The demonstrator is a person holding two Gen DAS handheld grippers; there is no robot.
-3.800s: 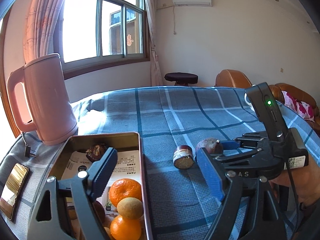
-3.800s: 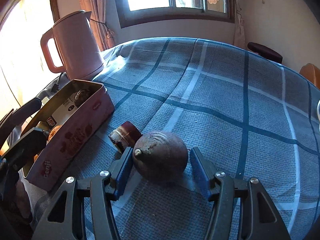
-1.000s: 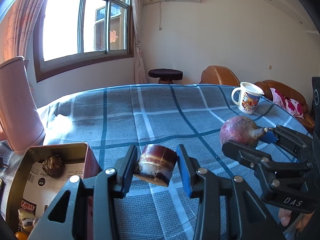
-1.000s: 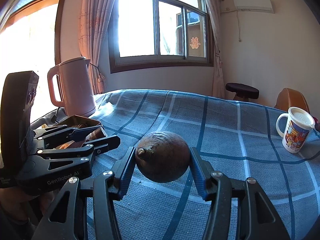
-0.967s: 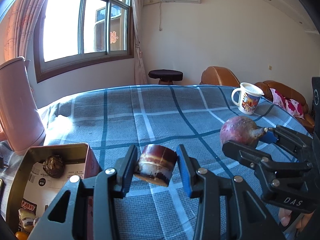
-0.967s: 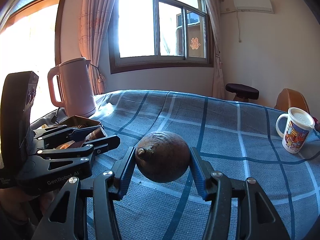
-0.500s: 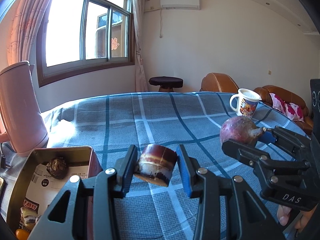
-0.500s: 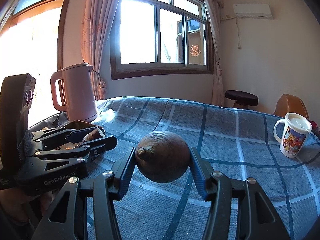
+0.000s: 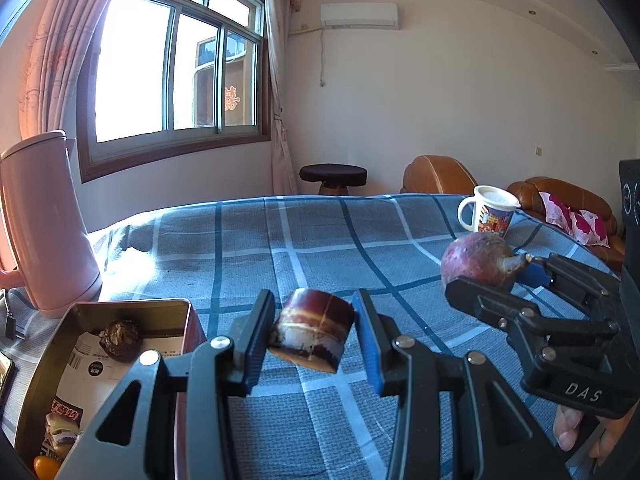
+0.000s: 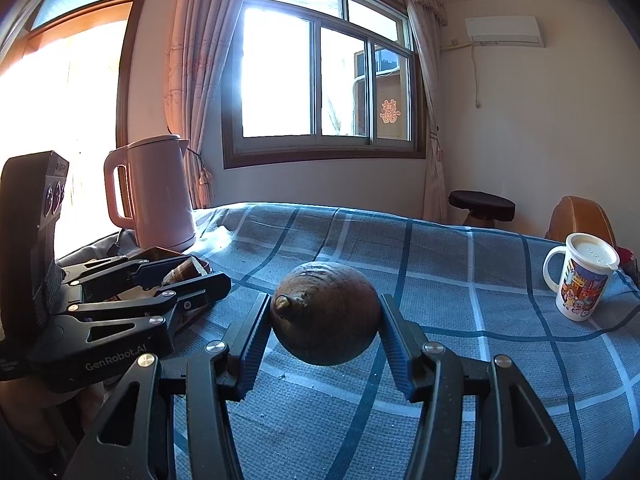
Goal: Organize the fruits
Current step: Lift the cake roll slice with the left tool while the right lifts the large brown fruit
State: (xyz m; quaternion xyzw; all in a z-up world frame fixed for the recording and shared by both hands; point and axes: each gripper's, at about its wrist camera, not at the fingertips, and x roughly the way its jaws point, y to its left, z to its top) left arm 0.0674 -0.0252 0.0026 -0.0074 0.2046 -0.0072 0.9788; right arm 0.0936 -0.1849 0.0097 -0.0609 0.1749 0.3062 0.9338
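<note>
My left gripper (image 9: 314, 334) is shut on a short cut piece of purple sugarcane (image 9: 314, 334), lifted above the blue checked cloth. To its left lies the open tin box (image 9: 120, 310), holding a dark wrinkled fruit (image 9: 120, 340) and a small orange (image 9: 46, 465) at its near end. My right gripper (image 10: 325, 326) is shut on a round brown-purple fruit (image 10: 326, 312) with a stub stem, also held off the cloth. In the left wrist view that fruit (image 9: 478, 262) and the right gripper (image 9: 494, 276) hang at the right. The left gripper (image 10: 180, 280) shows at the left of the right wrist view.
A pink electric kettle (image 10: 154, 194) stands at the table's far left, behind the tin. A printed white mug (image 10: 580, 280) with a lid sits at the right. A dark stool (image 9: 332, 176) and brown sofas (image 9: 560, 196) stand beyond the table. The checked cloth (image 9: 300, 240) stretches ahead.
Both grippers have tilted up a little, so more wall and window show. Both stay shut on their pieces; 3.8 s ago both pieces lay on the cloth.
</note>
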